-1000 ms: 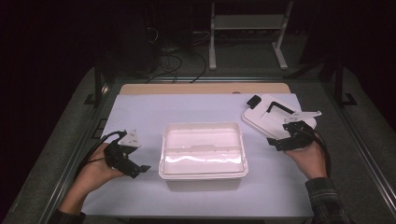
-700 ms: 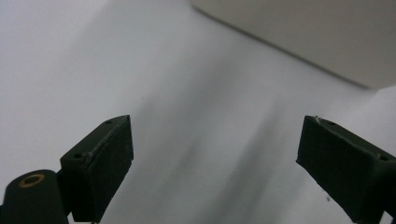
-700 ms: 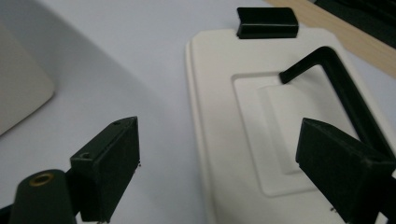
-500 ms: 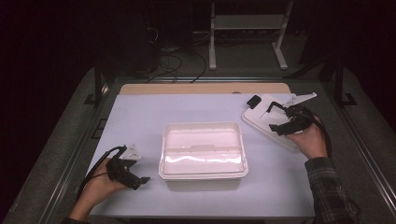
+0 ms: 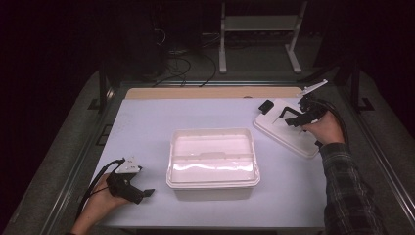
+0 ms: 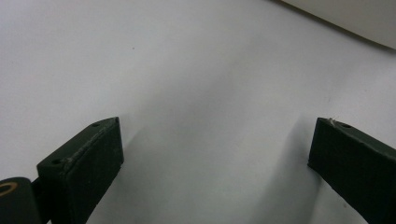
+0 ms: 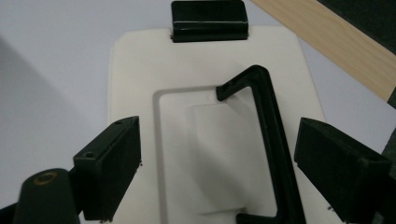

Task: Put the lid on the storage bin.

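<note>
A white open box [image 5: 214,156] sits in the middle of the table. Its white lid [image 5: 283,130] lies flat at the back right, with a black handle [image 7: 268,119] and a black latch [image 7: 208,19] at its far end. My right gripper [image 5: 296,116] hovers over the lid, open, its jaws on either side of the handle [image 5: 289,111] without touching it. My left gripper [image 5: 138,191] rests low at the front left of the table, open, with bare white table [image 6: 196,84] between its jaws. The box's edge [image 6: 345,18] shows at the top right of the left gripper view.
A strip of wooden board [image 5: 210,92] runs along the table's back edge. Metal rails [image 5: 100,88] flank the table. A metal stand [image 5: 258,29] and cables [image 5: 183,63] lie on the dark floor behind.
My right gripper has moved back and up over the lid's handle. My left gripper has drawn toward the front edge of the table, away from the box.
</note>
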Available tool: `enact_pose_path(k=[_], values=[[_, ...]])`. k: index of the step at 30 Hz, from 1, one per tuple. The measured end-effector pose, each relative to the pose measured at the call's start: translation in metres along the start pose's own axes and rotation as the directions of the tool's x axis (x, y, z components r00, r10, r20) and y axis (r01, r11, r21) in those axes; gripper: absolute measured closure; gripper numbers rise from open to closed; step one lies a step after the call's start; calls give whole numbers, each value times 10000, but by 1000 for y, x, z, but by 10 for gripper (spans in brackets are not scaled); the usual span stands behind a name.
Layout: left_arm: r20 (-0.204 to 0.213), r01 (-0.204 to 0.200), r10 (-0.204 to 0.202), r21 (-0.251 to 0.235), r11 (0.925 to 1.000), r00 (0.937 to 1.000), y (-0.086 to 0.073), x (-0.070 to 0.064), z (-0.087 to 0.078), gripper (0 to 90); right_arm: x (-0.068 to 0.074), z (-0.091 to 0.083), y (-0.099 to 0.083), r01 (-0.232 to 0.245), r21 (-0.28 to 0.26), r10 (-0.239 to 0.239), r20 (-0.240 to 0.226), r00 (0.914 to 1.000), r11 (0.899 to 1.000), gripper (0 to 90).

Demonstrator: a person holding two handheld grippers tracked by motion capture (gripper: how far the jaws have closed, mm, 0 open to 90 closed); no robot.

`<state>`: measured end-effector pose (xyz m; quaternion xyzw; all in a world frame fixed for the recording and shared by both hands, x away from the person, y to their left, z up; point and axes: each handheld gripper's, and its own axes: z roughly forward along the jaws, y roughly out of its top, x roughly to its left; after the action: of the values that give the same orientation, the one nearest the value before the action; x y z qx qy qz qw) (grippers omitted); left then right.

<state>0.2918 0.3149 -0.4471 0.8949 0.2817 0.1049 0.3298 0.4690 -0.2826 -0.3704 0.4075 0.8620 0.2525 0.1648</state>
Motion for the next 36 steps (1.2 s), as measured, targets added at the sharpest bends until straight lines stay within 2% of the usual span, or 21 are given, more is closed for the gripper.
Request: enact_pose_path(k=[5,10,13,16,18,26,33,35,36], values=[[-7,4,-4,-610,9981,10000,-8,0,0,20,-17,7,2,-430,28,431,-238,9988,9991,174],[-8,3,-3,-609,9981,10000,-8,0,0,20,-29,15,3,-566,246,575,-384,9976,9981,246],[-7,7,-7,-616,9981,10000,-8,0,0,20,-35,19,2,-735,261,753,-775,9941,9970,363],[-2,13,-13,-608,9981,10000,-8,0,0,20,-38,23,2,-748,561,799,-943,9923,9956,442],[3,16,-15,-608,9981,10000,-8,0,0,20,-41,24,2,-808,568,862,-992,9913,9951,508],[0,14,-14,-614,9981,10000,-8,0,0,20,-42,21,0,-668,820,722,-659,9952,9944,752],[4,16,-16,-604,9982,10000,-8,0,0,20,-35,14,4,-335,754,411,-1008,9941,9966,828],[2,15,-15,-605,9982,10000,-8,0,0,20,-30,13,6,-85,876,152,-755,9970,9961,838],[1,17,-17,-613,9981,10000,-8,0,0,20,-30,12,7,-121,892,192,-797,9966,9959,839]])
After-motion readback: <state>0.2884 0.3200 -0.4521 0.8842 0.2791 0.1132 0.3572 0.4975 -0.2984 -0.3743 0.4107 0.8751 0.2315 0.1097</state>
